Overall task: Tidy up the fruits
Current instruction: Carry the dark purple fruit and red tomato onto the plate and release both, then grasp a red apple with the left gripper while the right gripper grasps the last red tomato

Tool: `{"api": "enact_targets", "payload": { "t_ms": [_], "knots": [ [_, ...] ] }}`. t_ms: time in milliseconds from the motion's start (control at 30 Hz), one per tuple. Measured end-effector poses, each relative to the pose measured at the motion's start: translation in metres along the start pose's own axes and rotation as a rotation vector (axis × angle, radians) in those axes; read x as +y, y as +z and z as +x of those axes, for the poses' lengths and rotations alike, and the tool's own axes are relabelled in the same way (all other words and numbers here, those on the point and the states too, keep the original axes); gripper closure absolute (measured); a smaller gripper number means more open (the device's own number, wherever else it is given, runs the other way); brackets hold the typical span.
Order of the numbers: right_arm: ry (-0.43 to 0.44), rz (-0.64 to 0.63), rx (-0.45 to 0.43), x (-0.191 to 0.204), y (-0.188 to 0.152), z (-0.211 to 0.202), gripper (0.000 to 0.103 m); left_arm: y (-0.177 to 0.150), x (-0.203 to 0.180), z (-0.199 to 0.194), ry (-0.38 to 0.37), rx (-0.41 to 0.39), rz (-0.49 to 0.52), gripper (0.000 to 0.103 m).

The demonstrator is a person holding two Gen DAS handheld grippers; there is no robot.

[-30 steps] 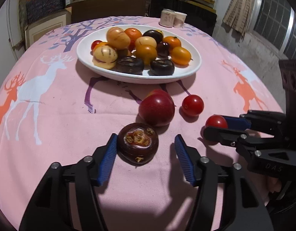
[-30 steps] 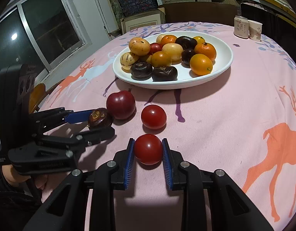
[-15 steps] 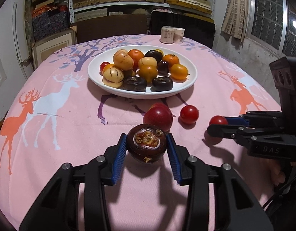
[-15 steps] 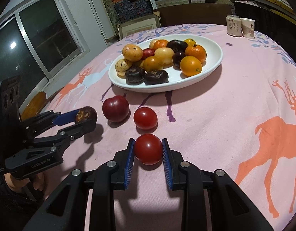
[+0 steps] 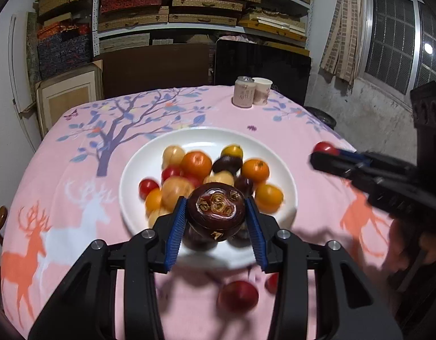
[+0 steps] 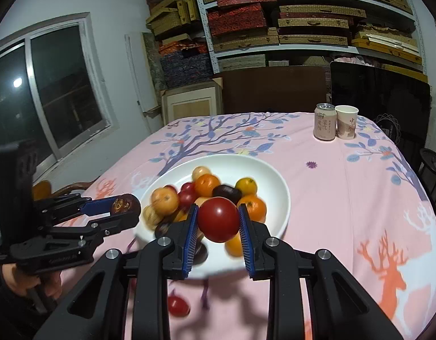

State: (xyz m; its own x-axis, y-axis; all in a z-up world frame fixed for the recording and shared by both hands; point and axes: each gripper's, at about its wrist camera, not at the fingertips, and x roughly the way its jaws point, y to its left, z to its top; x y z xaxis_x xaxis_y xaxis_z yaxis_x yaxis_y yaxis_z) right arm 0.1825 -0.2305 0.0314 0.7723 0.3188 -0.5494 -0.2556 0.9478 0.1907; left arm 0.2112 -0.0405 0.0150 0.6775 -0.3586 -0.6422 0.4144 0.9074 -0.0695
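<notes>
My left gripper (image 5: 216, 221) is shut on a dark purple mangosteen (image 5: 216, 215) and holds it in the air over the near part of the white plate (image 5: 271, 155), which is piled with several fruits. My right gripper (image 6: 218, 222) is shut on a red tomato (image 6: 218, 218), also raised above the plate's near rim (image 6: 277, 181). The left gripper also shows at the left of the right wrist view (image 6: 124, 208). The right gripper also shows at the right of the left wrist view (image 5: 325, 153). A red plum (image 5: 237, 294) and a small tomato (image 5: 271, 282) lie on the pink cloth below.
A drink can (image 6: 325, 126) and a paper cup (image 6: 346, 123) stand at the table's far side. The pink deer-print cloth (image 6: 359, 198) covers the table. Shelves of boxes, a dark chair and windows lie beyond. A small tomato (image 6: 178, 306) lies under the right gripper.
Both grippers have lifted their fruits off the cloth and moved forward, up over the plate. The plum and one tomato stay on the cloth.
</notes>
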Motion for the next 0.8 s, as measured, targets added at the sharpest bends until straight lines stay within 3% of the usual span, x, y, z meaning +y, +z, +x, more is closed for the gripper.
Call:
{"api": "enact_targets", "payload": {
  "t_ms": [133, 233, 300, 433, 600, 633, 667, 800],
  "knots": [
    [-0.009, 0.027, 0.025, -0.011, 0.008, 0.041, 0.075, 0.019, -0.003, 0.035, -0.008, 0.007, 0.007, 0.062],
    [0.011, 0.018, 0.034, -0.014, 0.011, 0.064, 0.072, 0.026, 0.009, 0.059, -0.029, 0.033, -0.051, 0.060],
    [0.006, -0.006, 0.033, -0.013, 0.010, 0.071, 0.062, 0.027, 0.018, 0.064, -0.014, 0.015, -0.082, 0.040],
    [0.018, 0.015, 0.023, -0.021, 0.003, 0.069, 0.059, 0.023, 0.025, 0.057, -0.008, -0.026, -0.091, 0.035],
    [0.021, 0.049, 0.001, -0.027, -0.010, 0.042, 0.056, -0.004, 0.017, 0.024, 0.005, -0.059, -0.021, 0.031],
    [0.017, 0.059, -0.004, -0.028, -0.012, 0.036, 0.052, -0.012, 0.014, 0.018, 0.000, -0.057, -0.009, 0.028],
    [0.014, 0.076, -0.013, -0.031, -0.016, 0.029, 0.049, -0.021, 0.013, 0.014, -0.004, -0.053, -0.003, 0.019],
    [-0.003, 0.123, -0.001, -0.041, -0.030, 0.019, 0.046, -0.060, 0.002, 0.011, -0.044, 0.034, 0.040, 0.016]
  ]
}}
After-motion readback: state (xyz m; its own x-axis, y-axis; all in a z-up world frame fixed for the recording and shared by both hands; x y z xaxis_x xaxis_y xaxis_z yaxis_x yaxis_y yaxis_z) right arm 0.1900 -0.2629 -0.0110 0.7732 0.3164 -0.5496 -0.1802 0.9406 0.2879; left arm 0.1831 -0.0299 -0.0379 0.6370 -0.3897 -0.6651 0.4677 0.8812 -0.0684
